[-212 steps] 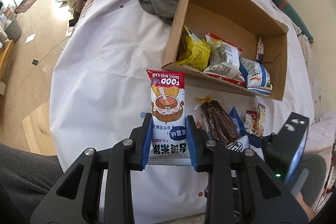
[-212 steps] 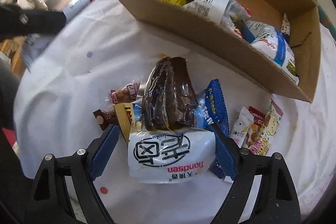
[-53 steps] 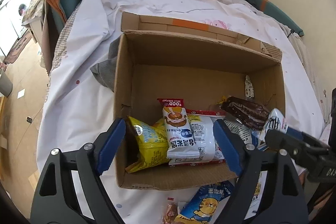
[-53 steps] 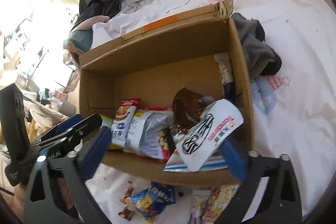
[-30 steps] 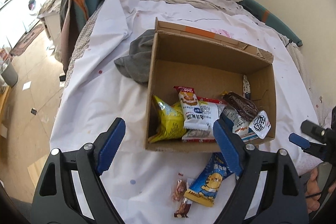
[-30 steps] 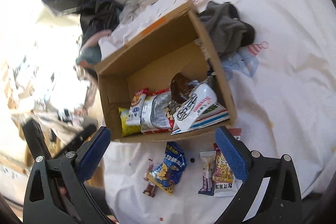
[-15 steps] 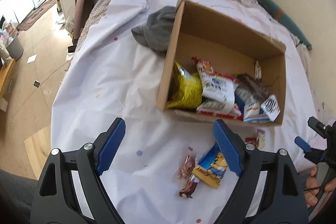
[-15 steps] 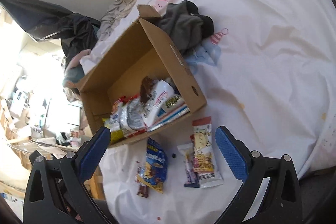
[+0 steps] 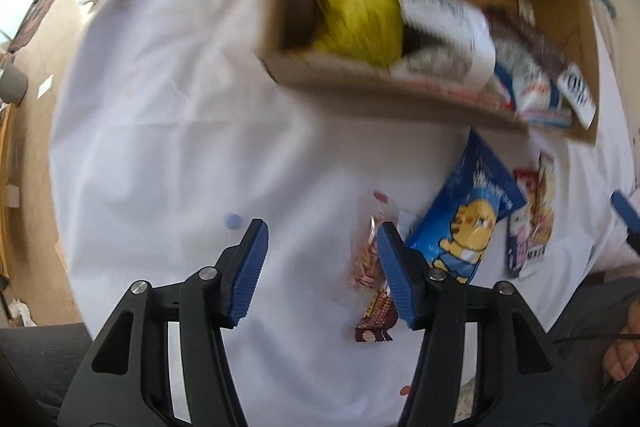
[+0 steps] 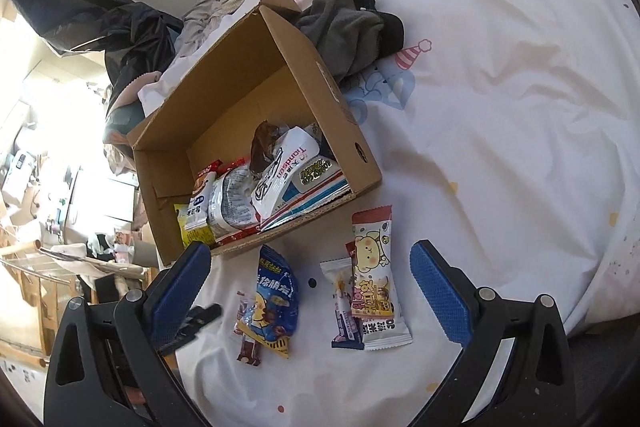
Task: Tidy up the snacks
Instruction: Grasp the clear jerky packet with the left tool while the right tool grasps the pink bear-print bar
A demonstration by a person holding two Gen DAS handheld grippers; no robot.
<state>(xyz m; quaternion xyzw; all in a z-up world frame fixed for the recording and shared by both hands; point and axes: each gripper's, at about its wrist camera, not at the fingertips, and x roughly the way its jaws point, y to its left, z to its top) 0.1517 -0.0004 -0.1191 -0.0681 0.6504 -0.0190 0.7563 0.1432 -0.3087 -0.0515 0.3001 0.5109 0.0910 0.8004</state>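
Observation:
An open cardboard box on the white sheet holds several snack packs, a yellow bag among them. In front of it lie a blue tiger bag, a pinkish wrapper, a small brown bar and pink-and-white packs. My left gripper points steeply down just above the sheet, its jaws closing. The pinkish wrapper lies beside its right pad, unpressed. My right gripper hovers wide open over the loose packs, holding nothing.
A grey garment lies behind the box, with dark clothing piled further back. The bed edge drops to a wooden floor on the left. A person's hand shows at lower right.
My left gripper has dropped toward the sheet and tipped downward, and its jaws have narrowed. The loose snacks now sit close under it. The right gripper's view has barely shifted.

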